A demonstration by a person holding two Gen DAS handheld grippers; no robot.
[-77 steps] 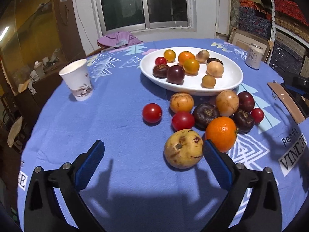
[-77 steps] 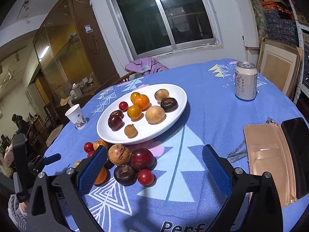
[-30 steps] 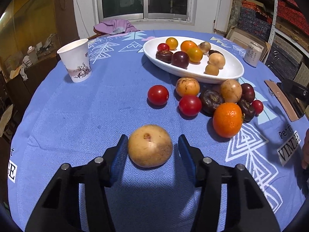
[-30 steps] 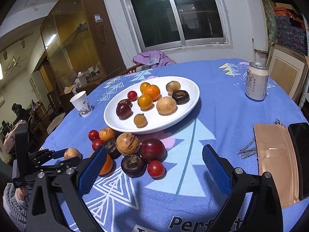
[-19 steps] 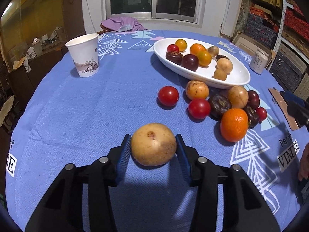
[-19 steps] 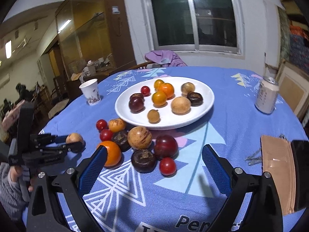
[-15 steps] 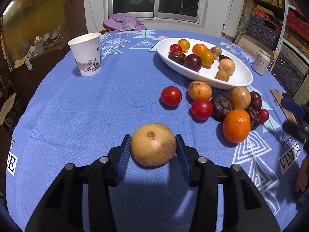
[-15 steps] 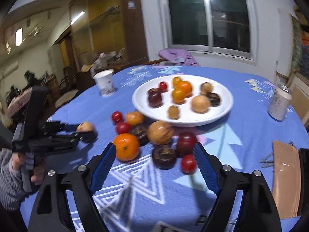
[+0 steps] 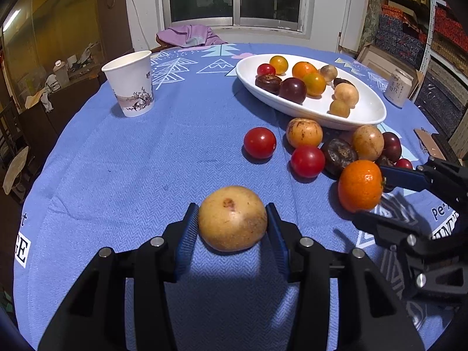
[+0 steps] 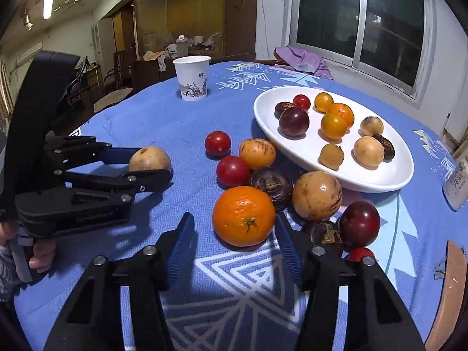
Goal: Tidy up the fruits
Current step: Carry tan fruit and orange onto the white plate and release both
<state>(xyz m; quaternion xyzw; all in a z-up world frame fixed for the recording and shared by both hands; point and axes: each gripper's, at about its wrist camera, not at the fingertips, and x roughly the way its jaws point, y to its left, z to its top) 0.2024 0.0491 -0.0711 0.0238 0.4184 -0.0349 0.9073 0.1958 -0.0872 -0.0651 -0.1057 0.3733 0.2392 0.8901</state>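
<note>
While its blue pads press both sides of a yellow-brown round fruit [image 9: 232, 218], the left gripper [image 9: 231, 228] holds that fruit at the lower centre of the left wrist view, over the blue tablecloth [image 9: 131, 175]. At the lower centre of the right wrist view, the right gripper [image 10: 235, 244] straddles the orange [image 10: 243, 216]; its jaws are closing, with the orange between them. The right pad sits at the orange's edge and a gap shows on the left, so it is not yet clamped. Just beyond the orange lie loose fruits: two red tomatoes [image 10: 218, 144], dark brown ones and a tan one, clustered by the near rim of the white oval plate [image 10: 380, 181]. More fruit fills that plate at the right of the frame. A paper cup [image 10: 192, 77] stands apart, towards the upper left.
</note>
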